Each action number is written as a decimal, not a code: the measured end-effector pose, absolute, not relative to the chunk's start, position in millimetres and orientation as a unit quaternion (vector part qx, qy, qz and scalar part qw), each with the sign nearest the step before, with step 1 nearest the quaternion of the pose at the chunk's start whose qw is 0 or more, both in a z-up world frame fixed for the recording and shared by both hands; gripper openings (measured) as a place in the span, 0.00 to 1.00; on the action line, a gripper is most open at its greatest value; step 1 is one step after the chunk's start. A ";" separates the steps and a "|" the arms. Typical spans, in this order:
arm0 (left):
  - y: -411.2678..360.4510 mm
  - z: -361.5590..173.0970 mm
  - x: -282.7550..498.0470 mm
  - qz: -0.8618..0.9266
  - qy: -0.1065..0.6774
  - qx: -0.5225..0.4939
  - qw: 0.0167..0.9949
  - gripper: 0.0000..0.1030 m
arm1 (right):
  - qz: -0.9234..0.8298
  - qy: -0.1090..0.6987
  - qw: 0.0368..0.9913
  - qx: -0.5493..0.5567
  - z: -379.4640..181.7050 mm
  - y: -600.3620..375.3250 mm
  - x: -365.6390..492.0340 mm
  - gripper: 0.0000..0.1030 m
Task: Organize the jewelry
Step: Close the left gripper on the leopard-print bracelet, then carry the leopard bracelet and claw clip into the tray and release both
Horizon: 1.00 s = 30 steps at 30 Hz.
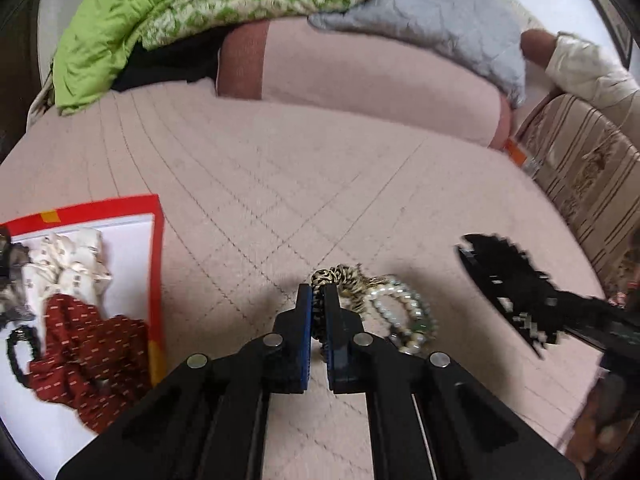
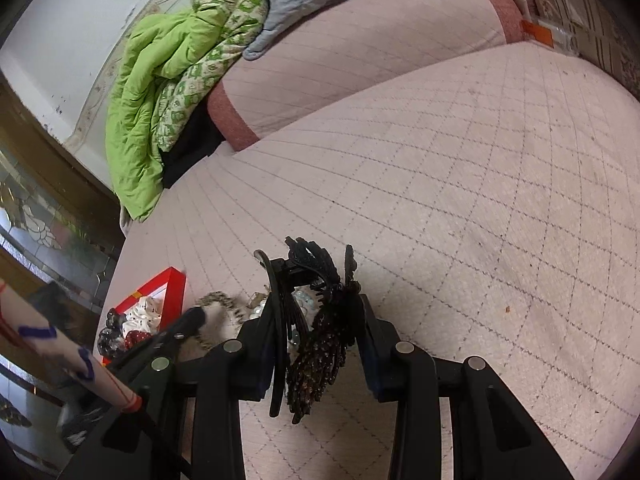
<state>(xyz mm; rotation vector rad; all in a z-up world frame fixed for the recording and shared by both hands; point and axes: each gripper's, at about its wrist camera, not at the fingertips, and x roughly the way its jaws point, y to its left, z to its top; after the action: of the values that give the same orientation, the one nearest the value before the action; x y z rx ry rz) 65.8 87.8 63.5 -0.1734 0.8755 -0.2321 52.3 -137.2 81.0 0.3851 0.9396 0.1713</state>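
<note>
The left tool is clamped on a leopard-print bracelet lying on the pink quilted bed, touching a pearl bracelet; lifted, the two could snag and the pearls get dragged along. The right tool grips a black beaded hair claw (hanging loosely, so it may slip). Both tools tilt steeply down at the bed. Farther left sits the red-rimmed tray with scrunchies.
</note>
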 end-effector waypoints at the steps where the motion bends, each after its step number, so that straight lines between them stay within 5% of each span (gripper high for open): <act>1: 91.6 71.1 59.1 -0.114 0.413 -0.086 0.899 0.05 | 0.084 0.448 0.871 0.184 81.7 -135.7 52.4 0.38; 12: 161.9 112.2 -9.6 -0.082 0.352 -0.111 0.926 0.05 | 0.124 0.433 0.880 0.151 95.3 -102.4 38.3 0.38; 30: 315.7 86.7 -79.1 0.037 0.326 -0.177 0.928 0.05 | 0.283 0.394 0.871 0.077 103.7 38.2 -36.1 0.38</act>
<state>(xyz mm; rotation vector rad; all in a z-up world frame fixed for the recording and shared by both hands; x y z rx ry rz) -79.1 315.7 86.7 -0.3627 0.6673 0.0766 -36.1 38.2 103.7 0.1600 0.8231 0.5916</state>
